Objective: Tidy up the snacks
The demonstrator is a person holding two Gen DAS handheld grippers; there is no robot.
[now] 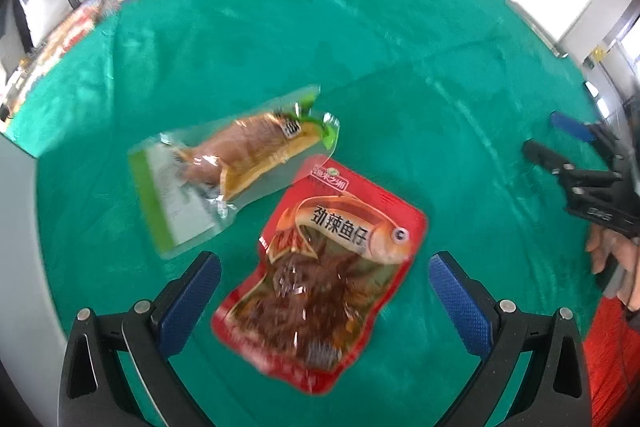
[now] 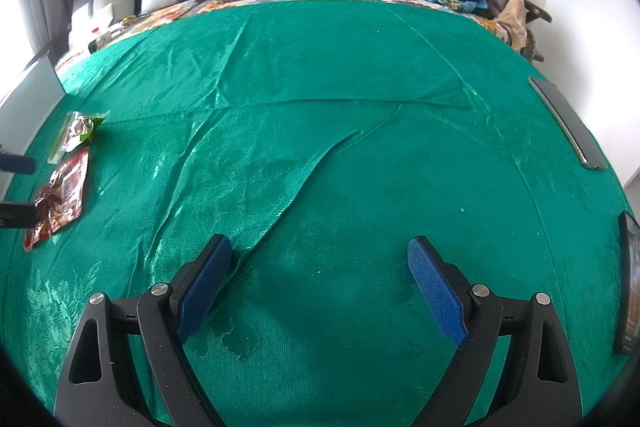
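Hovering above the green bedspread [image 1: 400, 47], your left gripper [image 1: 324, 281] is wide open and holds nothing, the red fish snack pouch [image 1: 320, 275] lying between its fingers with the clear snack pouch [image 1: 232, 167] just beyond it, while your right gripper [image 2: 320, 267], well apart from that pouch, is also wide open and empty.

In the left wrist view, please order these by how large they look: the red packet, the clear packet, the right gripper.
1. Red packet, though it lies nearest the camera.
2. Clear packet, only a little smaller; the order is unsure.
3. Right gripper, partly cut off at the edge.
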